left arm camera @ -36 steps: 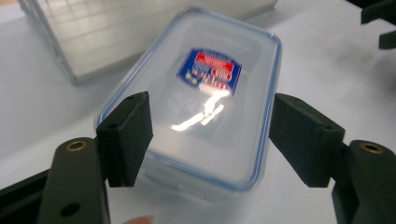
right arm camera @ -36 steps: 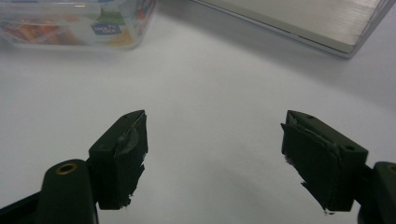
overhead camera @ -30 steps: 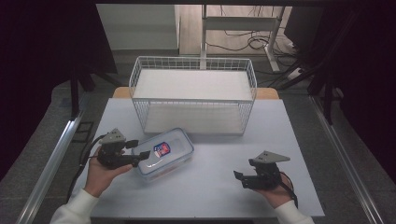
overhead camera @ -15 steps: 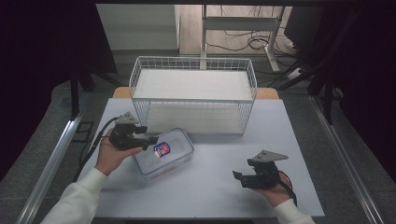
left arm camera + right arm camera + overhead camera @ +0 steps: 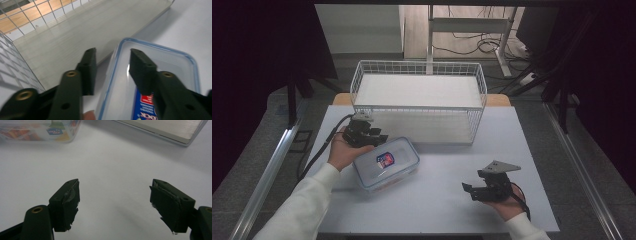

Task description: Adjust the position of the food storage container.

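While the person's left hand (image 5: 343,152) rests at the container's far-left corner, the left gripper (image 5: 374,137) reaches over the rim of the clear plastic container (image 5: 387,162). That container, with a blue-edged lid and a red and blue label, lies flat on the white table (image 5: 532,145), just in front of the wire basket (image 5: 419,102) and toward its left end. Seen from the left gripper view, the two black jaws straddle the container's (image 5: 160,60) blue-edged rim: one jaw hangs outside it, on the basket's (image 5: 37,25) side, and the other stands over the lid. The jaws have just been closing, yet a gap shows between each pad and the rim, so they do not press on it. A white sleeve (image 5: 302,207) runs from the bottom edge up to that hand, and the gripper's cable trails off to the container's left.

Right of the container, and well apart from it, the right gripper (image 5: 469,189) rests low over the table in the person's right hand (image 5: 507,202), its grey three-cornered plate on top. From the right gripper view its jaws stand wide apart over bare table (image 5: 112,182) with nothing between them, the container (image 5: 42,130) lying farther off at the top left.
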A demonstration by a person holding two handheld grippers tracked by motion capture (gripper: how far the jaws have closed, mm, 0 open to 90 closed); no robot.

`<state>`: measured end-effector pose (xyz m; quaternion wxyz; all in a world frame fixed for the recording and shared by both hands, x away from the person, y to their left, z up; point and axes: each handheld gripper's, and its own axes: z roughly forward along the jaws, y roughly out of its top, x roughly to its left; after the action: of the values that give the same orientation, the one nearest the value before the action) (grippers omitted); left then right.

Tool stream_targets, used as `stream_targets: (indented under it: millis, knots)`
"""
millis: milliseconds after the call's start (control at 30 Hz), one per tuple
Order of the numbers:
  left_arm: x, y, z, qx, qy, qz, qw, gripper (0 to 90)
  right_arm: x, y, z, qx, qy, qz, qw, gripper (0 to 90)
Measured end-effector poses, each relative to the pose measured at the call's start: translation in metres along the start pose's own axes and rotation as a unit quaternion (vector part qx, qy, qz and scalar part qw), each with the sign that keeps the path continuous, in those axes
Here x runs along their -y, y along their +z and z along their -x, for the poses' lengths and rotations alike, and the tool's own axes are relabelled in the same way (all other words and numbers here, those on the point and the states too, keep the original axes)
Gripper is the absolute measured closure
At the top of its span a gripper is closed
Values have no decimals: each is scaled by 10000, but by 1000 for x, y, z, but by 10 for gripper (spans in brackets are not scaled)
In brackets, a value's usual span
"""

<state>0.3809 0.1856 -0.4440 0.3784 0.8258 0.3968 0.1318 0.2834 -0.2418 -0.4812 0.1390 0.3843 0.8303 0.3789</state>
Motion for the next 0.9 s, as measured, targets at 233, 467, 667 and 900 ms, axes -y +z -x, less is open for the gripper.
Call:
stream_targets:
  millis: [233, 467, 667, 900]
  knots:
    - [-9, 20, -5, 192, -57, -218, 9996, 815, 0, 0, 0, 22, -4, -10, 10000, 231]
    - [-8, 39, -14, 45, 39, -353, 9994, 900, 0, 2, 1, 74, -22, -41, 10000, 226]
    - [-5, 43, -8, 104, 251, -530, 9982, 900, 1, 2, 0, 80, -27, -51, 10000, 225]
    - [-3, 49, -7, -20, 318, -649, 9974, 900, 1, 1, 1, 89, -42, -29, 9999, 225]
